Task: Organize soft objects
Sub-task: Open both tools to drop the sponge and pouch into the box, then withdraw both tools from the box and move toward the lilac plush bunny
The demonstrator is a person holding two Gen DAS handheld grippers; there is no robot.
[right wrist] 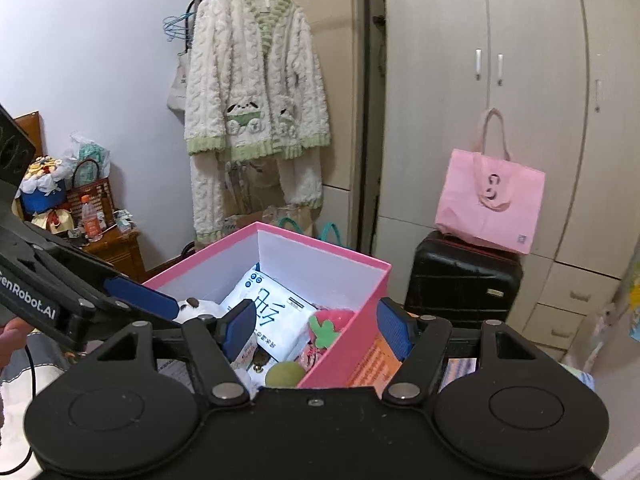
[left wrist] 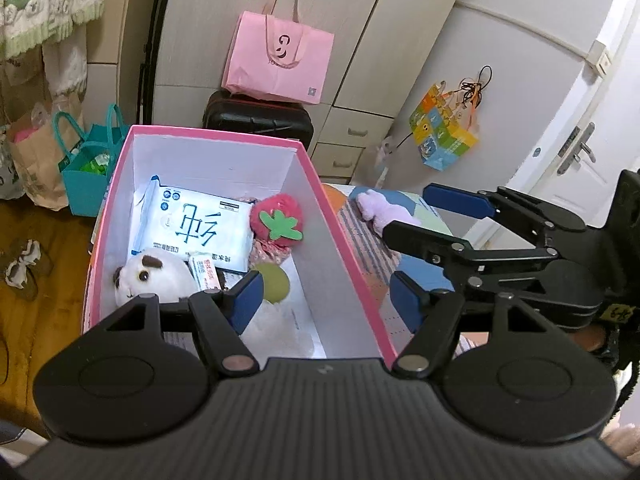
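A pink box (left wrist: 312,168) with white walls holds a white tissue pack (left wrist: 200,228), a strawberry plush (left wrist: 280,220), a white panda plush (left wrist: 156,276), a green ball (left wrist: 276,284) and a small packet (left wrist: 206,274). My left gripper (left wrist: 328,304) hovers open above the box's near right corner, holding nothing. My right gripper (left wrist: 438,220) hangs open and empty right of the box, beside a lilac plush (left wrist: 376,208) on a patterned cover. In the right wrist view, the right gripper (right wrist: 316,328) is over the box (right wrist: 344,344) edge, and the left gripper (right wrist: 156,308) sits at the left.
A pink tote bag (left wrist: 280,60) rests on a black suitcase (left wrist: 260,120) behind the box, against a wardrobe with drawers. A teal bag (left wrist: 88,168) and paper bags stand on the wooden floor at the left. A fluffy robe (right wrist: 256,88) hangs on a rail. A door (left wrist: 572,152) is at the right.
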